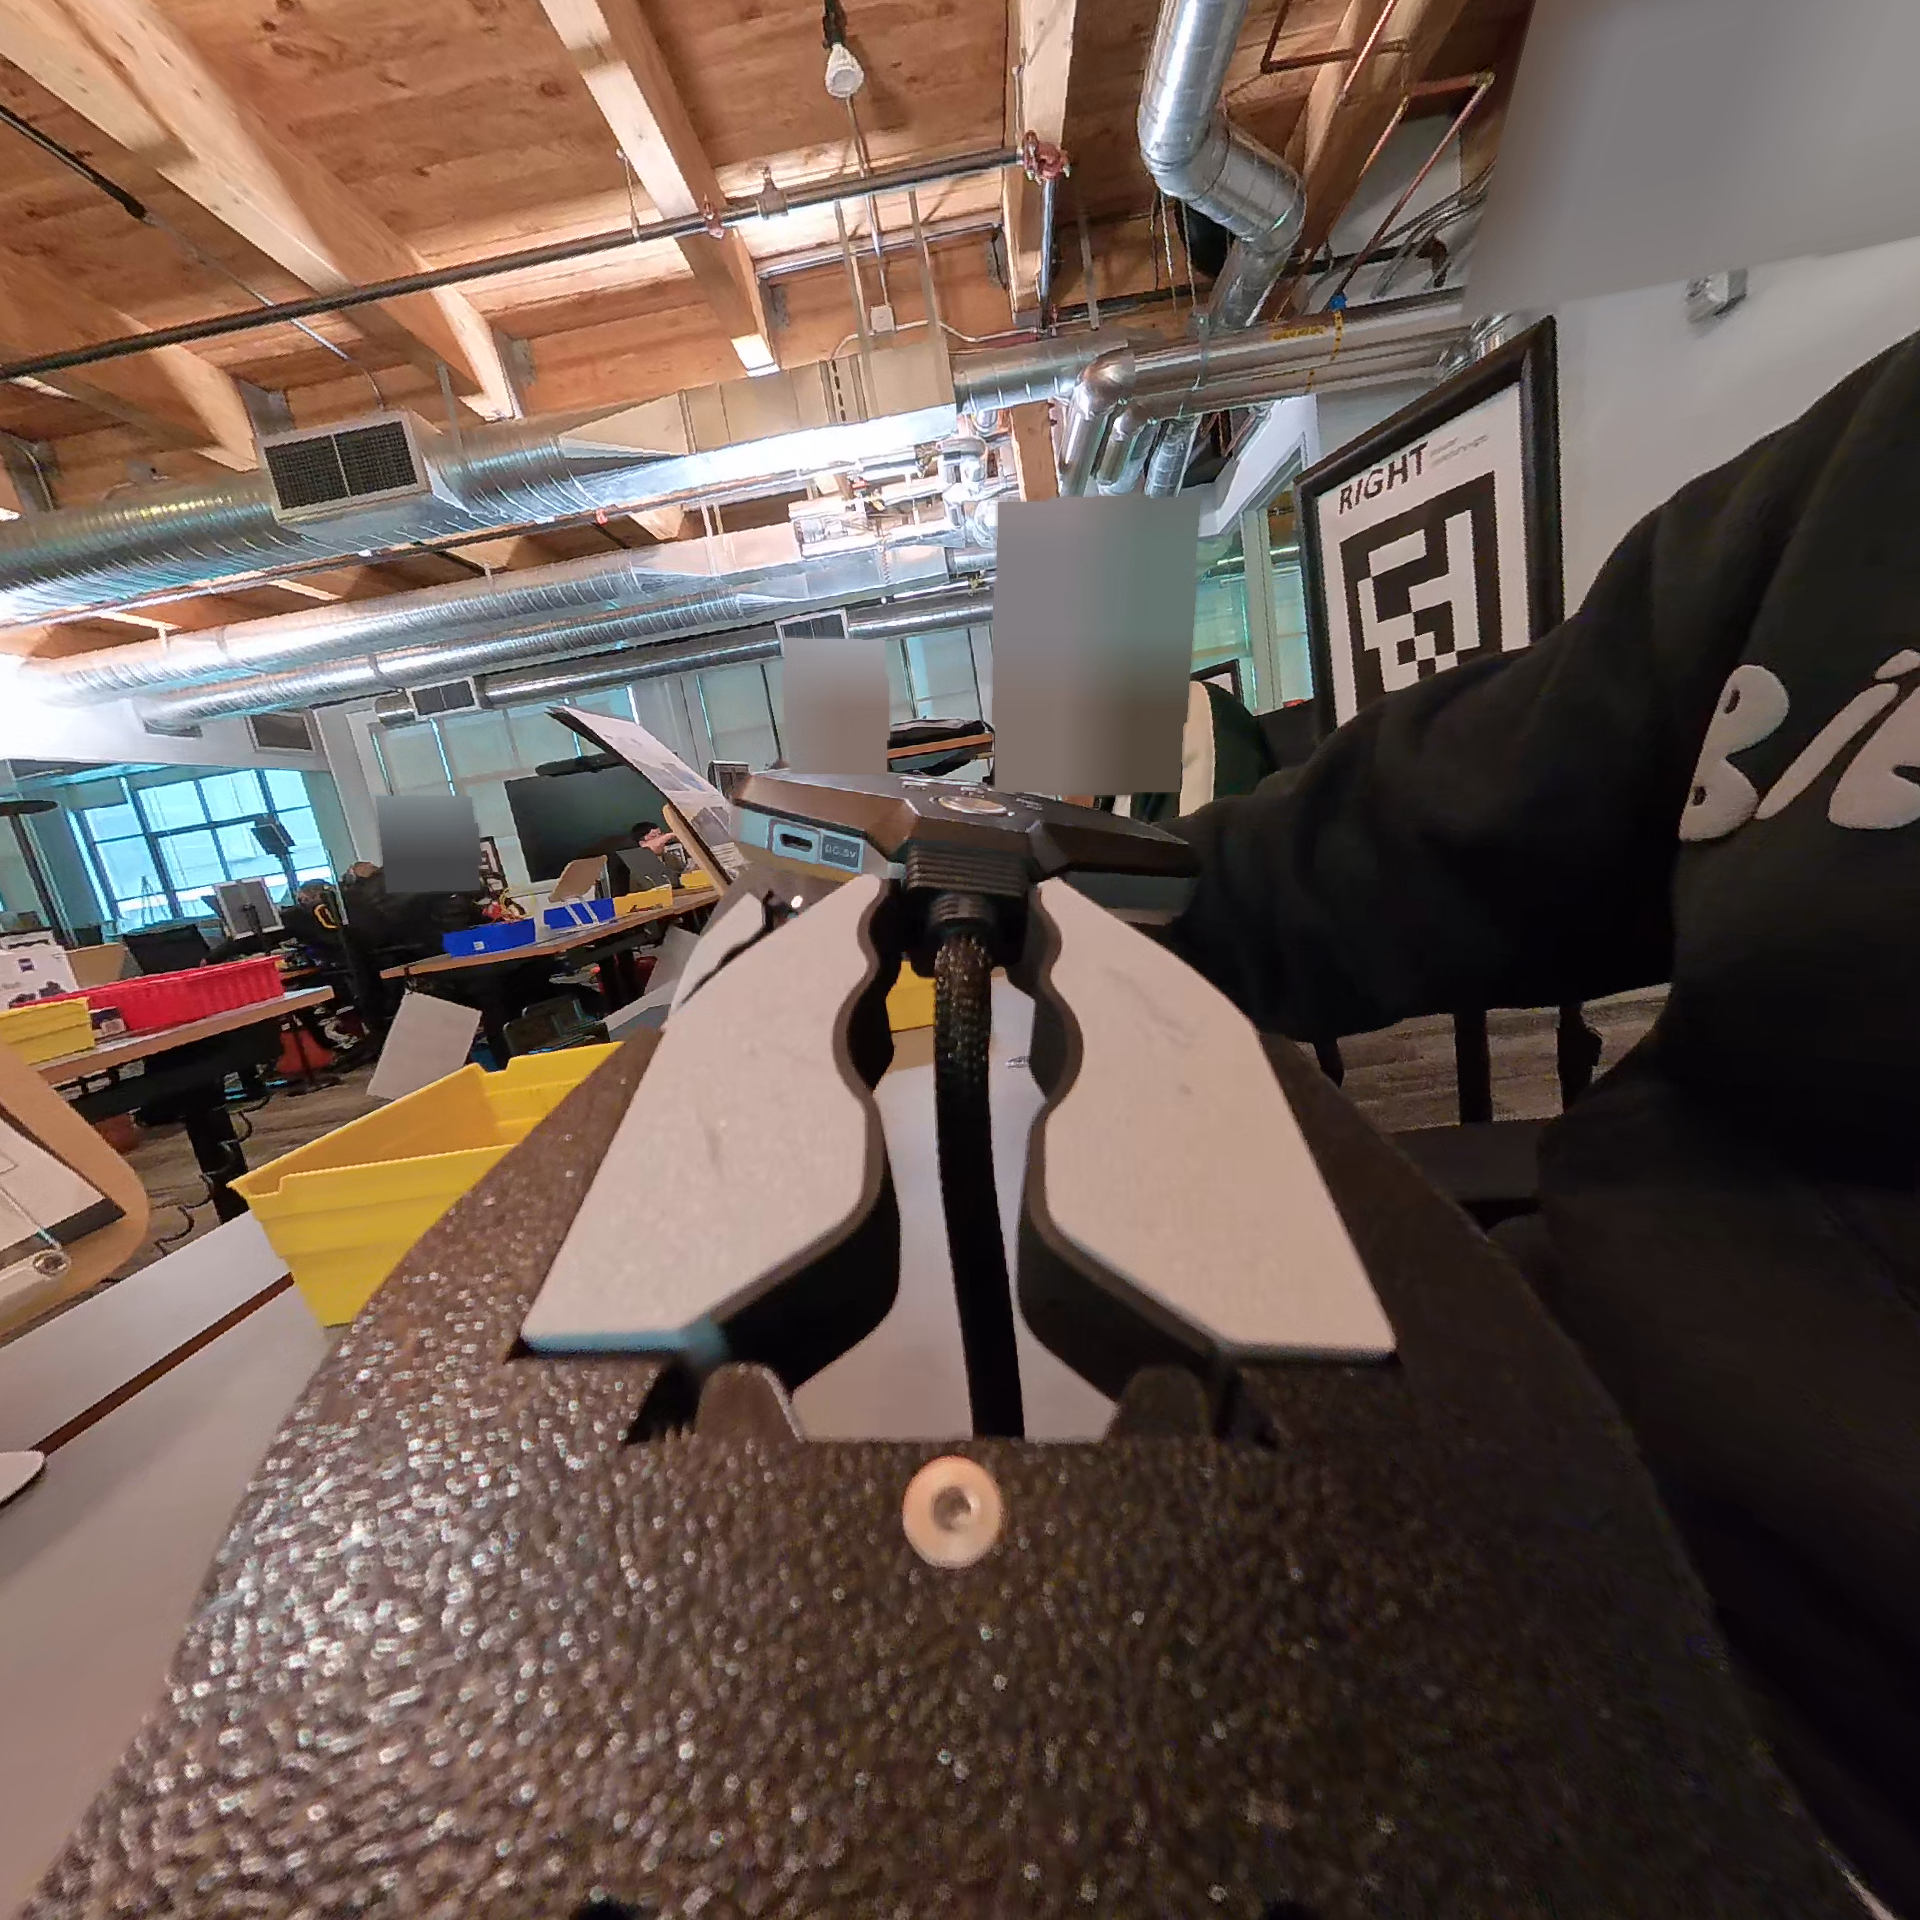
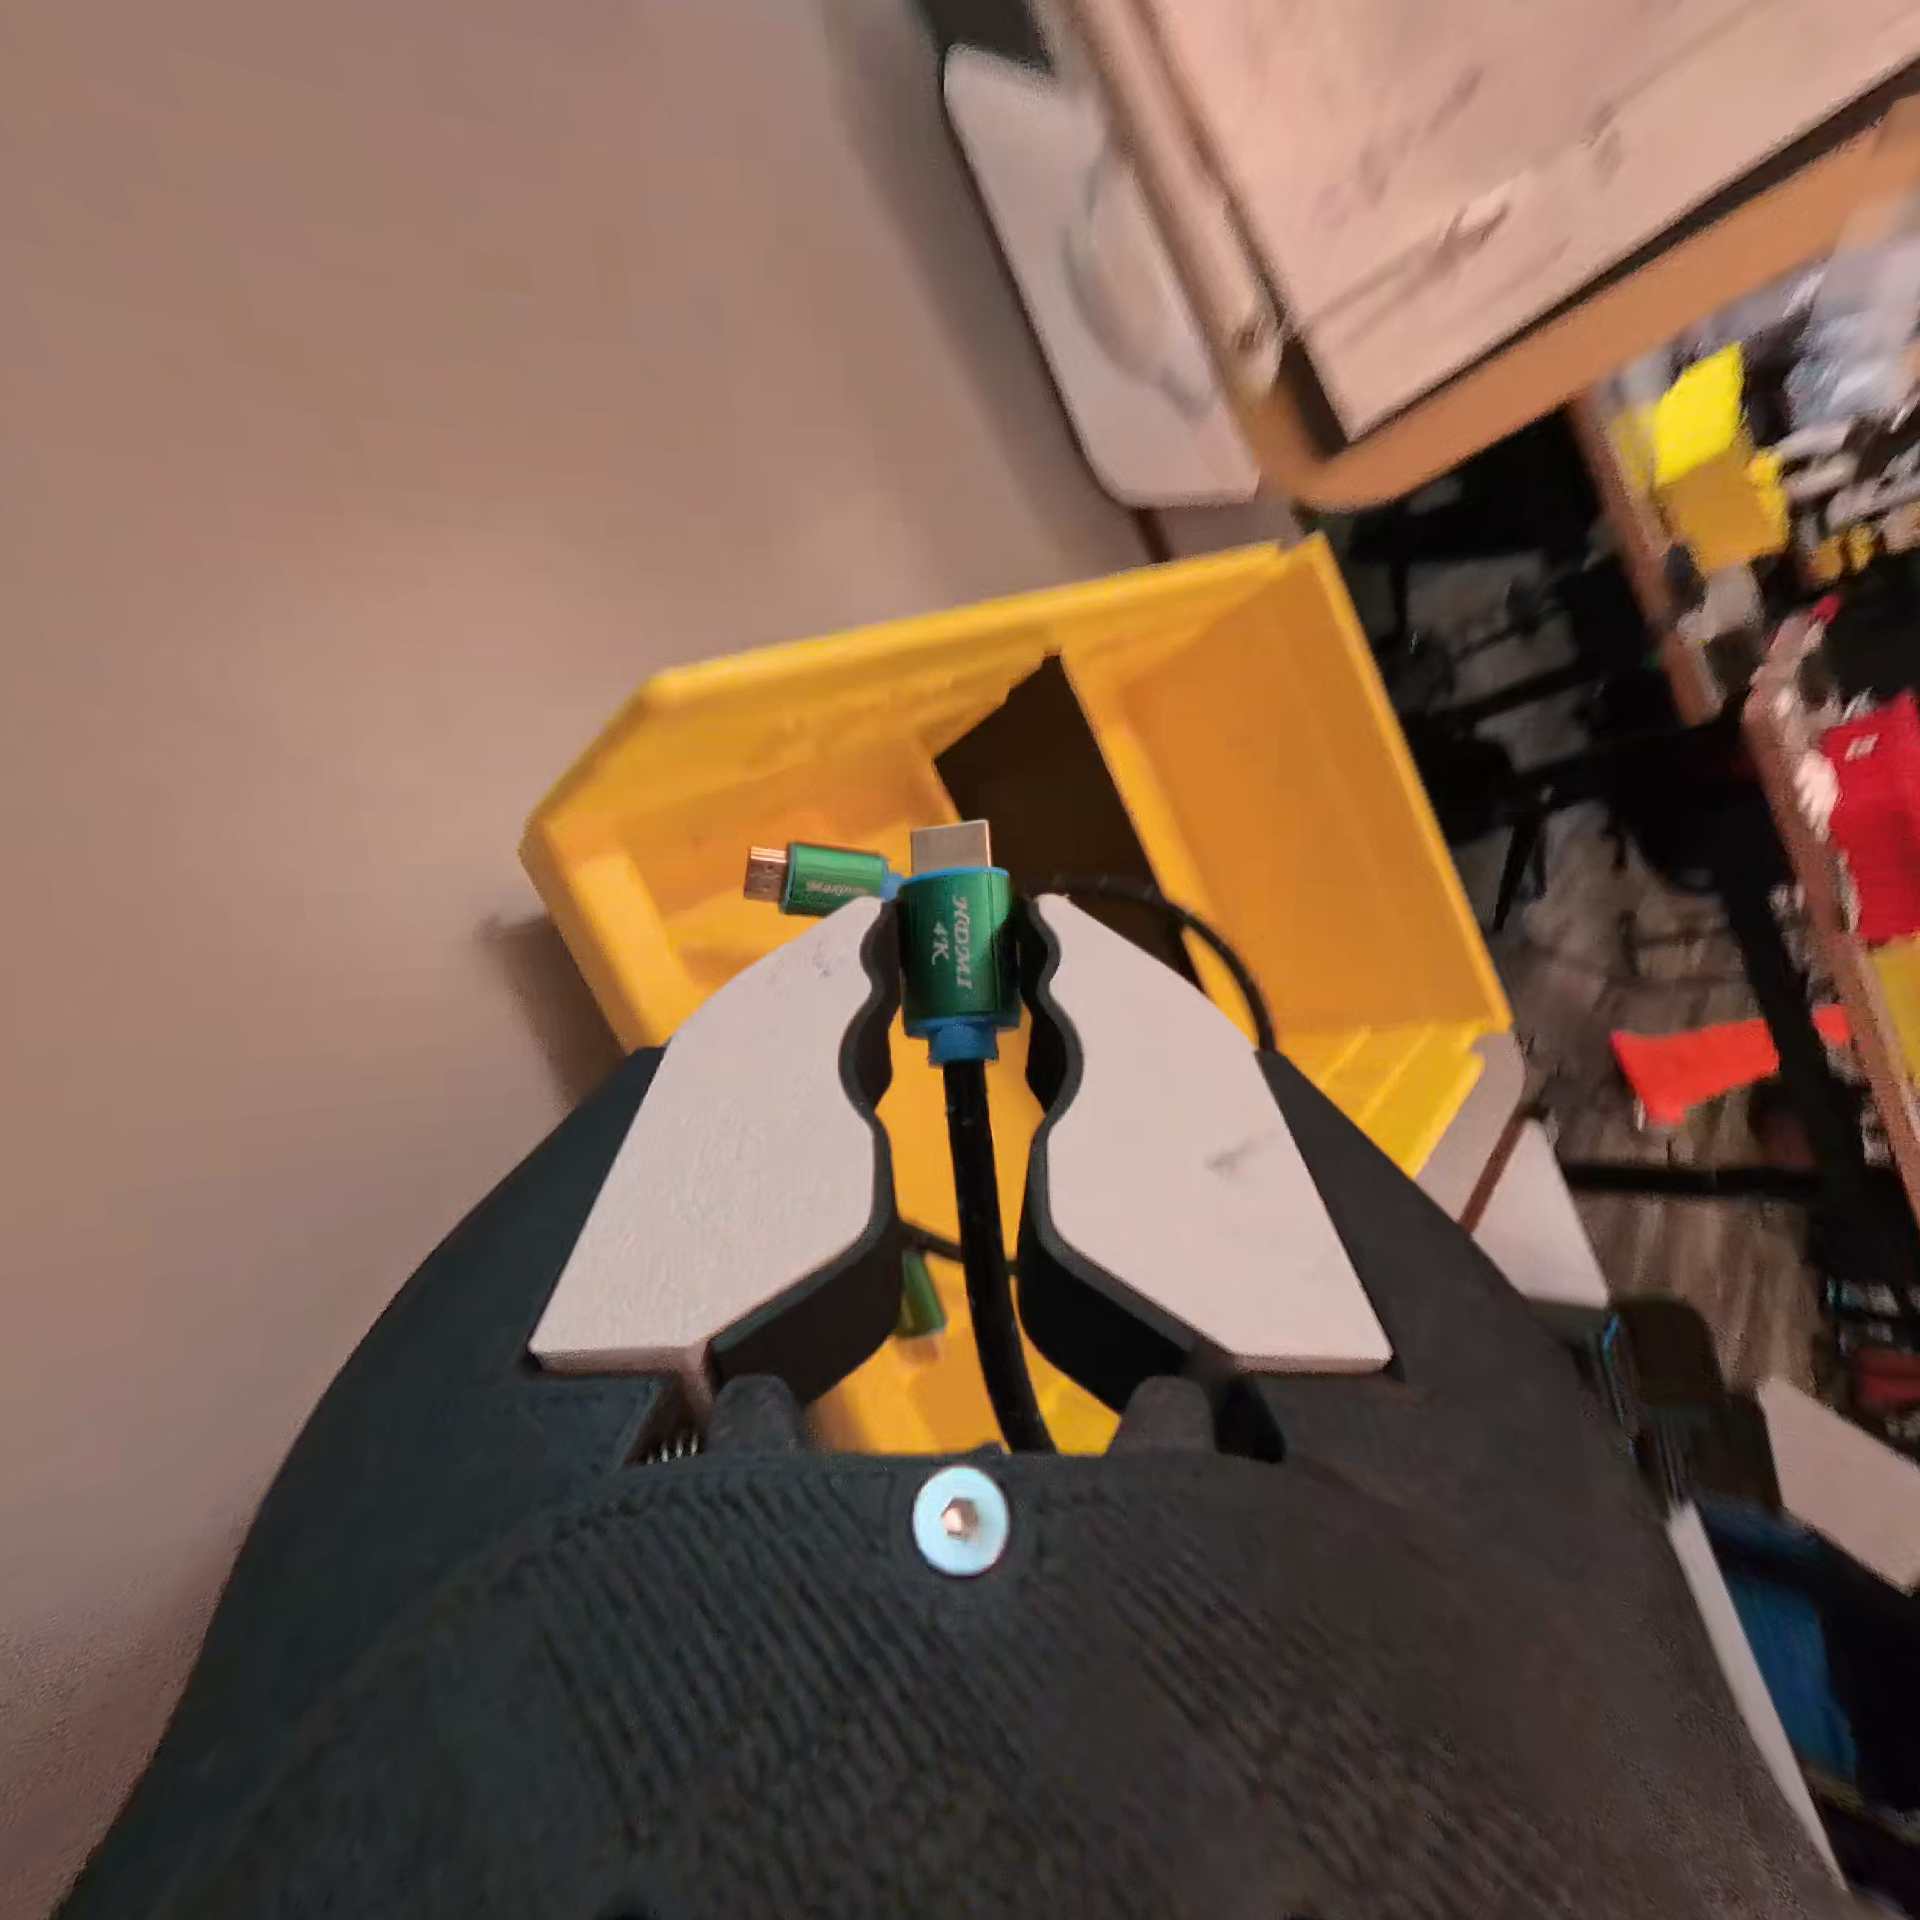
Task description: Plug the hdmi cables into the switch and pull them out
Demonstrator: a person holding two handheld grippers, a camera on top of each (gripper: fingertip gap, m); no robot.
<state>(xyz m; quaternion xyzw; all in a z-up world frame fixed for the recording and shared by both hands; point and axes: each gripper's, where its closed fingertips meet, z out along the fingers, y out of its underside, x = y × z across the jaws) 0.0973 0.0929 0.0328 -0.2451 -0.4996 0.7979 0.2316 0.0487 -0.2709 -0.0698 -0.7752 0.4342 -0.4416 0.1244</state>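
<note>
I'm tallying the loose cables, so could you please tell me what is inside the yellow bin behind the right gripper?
Inside the yellow bin lie a second green HDMI plug, a loop of black cable and another green connector. The right gripper, holding its own green plug, hides the rest.

Left gripper (image 1: 961,914) around switch's cable (image 1: 961,1023)

L gripper (image 1: 961,914) raised, fingers (image 1: 769,1101) nearly closed, clamping. R gripper (image 2: 954,966) tilted down, fingers (image 2: 748,1132) pinched likewise.
</note>
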